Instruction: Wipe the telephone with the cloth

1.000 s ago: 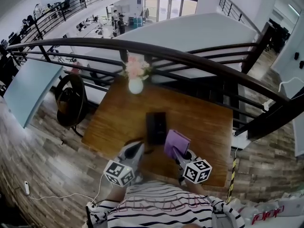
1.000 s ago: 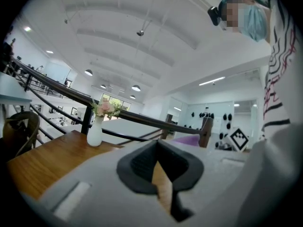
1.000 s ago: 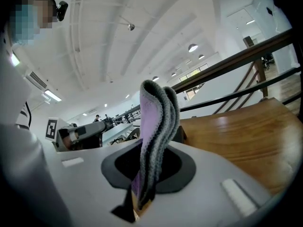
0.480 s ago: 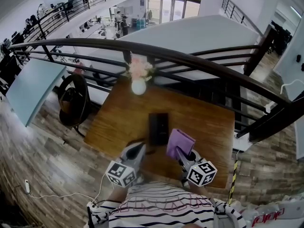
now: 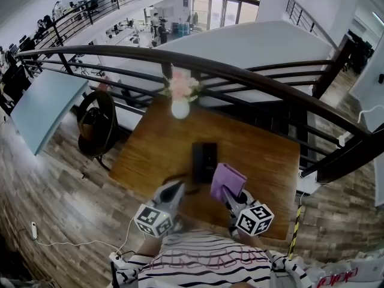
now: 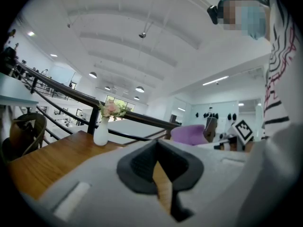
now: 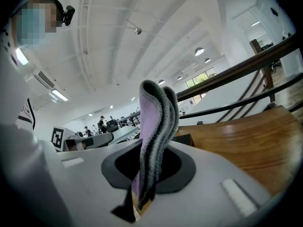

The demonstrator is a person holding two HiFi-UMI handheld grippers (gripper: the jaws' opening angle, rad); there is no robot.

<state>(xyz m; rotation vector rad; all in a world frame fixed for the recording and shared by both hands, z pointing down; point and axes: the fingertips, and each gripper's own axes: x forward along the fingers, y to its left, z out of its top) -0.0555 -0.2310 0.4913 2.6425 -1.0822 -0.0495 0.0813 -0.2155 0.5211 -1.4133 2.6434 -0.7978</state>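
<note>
Right claw [image 5: 231, 195] pinches the folded cloth [image 5: 227, 180], raised just right of the phone's [image 5: 204, 162] near end, apparently poised to wipe. Left claw [image 5: 176, 189], pressed together and empty, waits near-left of the phone. The phone lies flat mid-table [image 5: 150, 152]; a vase [image 5: 180, 108] stands beyond it.

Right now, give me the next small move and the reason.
Probably swing the right tongs forward and left, lowering the cloth onto the telephone. The cloth is clamped in them and seems not yet on the telephone, which lies just left of it.
</note>
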